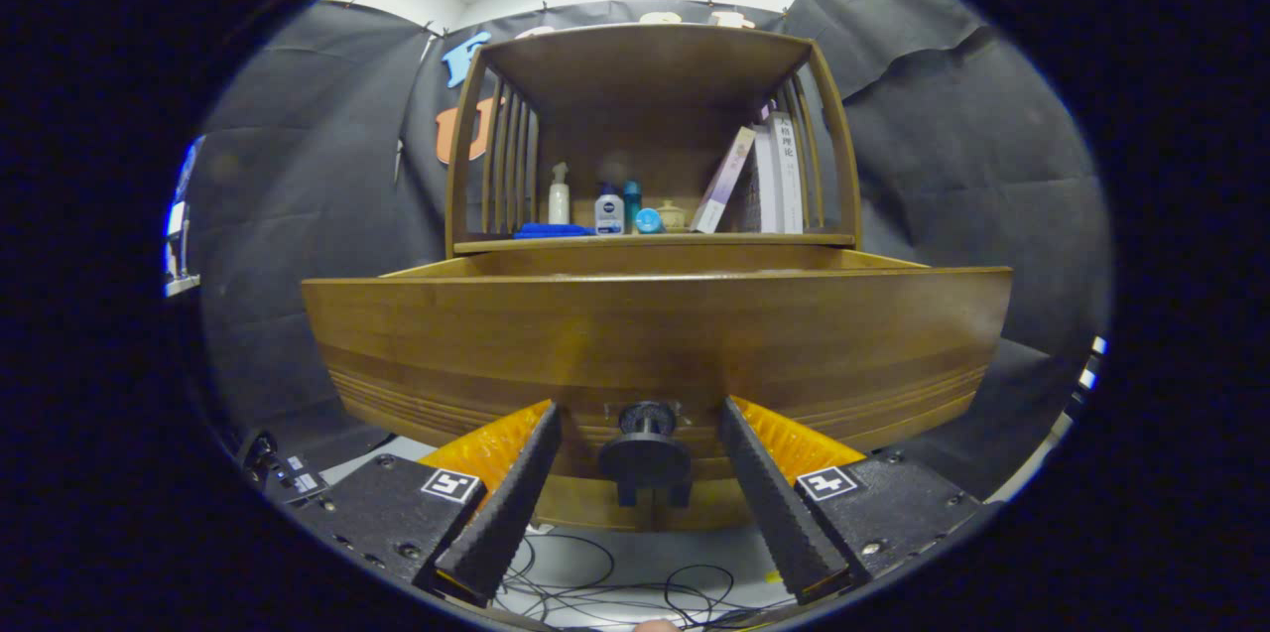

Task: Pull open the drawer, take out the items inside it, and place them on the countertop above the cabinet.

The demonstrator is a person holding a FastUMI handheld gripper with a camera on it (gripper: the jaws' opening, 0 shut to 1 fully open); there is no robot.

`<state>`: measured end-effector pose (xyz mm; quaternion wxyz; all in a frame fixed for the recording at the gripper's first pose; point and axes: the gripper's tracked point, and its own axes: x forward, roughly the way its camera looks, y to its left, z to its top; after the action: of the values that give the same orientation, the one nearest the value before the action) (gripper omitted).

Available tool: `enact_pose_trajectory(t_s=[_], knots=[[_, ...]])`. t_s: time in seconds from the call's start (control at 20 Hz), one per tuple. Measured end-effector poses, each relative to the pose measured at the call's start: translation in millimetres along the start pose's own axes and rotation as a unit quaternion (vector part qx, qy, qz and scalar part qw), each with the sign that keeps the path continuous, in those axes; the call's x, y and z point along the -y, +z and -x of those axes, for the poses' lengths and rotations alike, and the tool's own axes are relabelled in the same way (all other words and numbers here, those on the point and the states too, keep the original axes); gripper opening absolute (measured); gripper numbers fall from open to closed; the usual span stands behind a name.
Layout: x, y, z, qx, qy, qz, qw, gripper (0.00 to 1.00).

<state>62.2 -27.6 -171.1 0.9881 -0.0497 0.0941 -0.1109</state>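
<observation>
Both fingers of the gripper (641, 426) stand spread apart, released, with the drawer's round knob (645, 453) between them, untouched. Beyond them the drawer (655, 334) is pulled out from the cabinet (650, 96). On the countertop (655, 241) sit a blue cloth (552, 230), bottles (608, 212) and books (769, 176).

We've got one fisheye cam riding on the hand-held gripper (641, 424), sitting low and right up close to the drawer front (655, 334), facing straight ahead at it and up toward the shelf (650, 241) behind.
</observation>
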Motion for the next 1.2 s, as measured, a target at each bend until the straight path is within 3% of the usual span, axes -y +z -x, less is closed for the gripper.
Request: enact_pose_trajectory(t_s=[0.25,0.55,1.2], knots=[[0,2,-6,0.002,-0.021,0.002,1.0,1.0],[9,7,-20,-0.002,0.0,-0.007,1.0,1.0],[3,15,-54,-0.011,0.0,0.0,1.0,0.98]])
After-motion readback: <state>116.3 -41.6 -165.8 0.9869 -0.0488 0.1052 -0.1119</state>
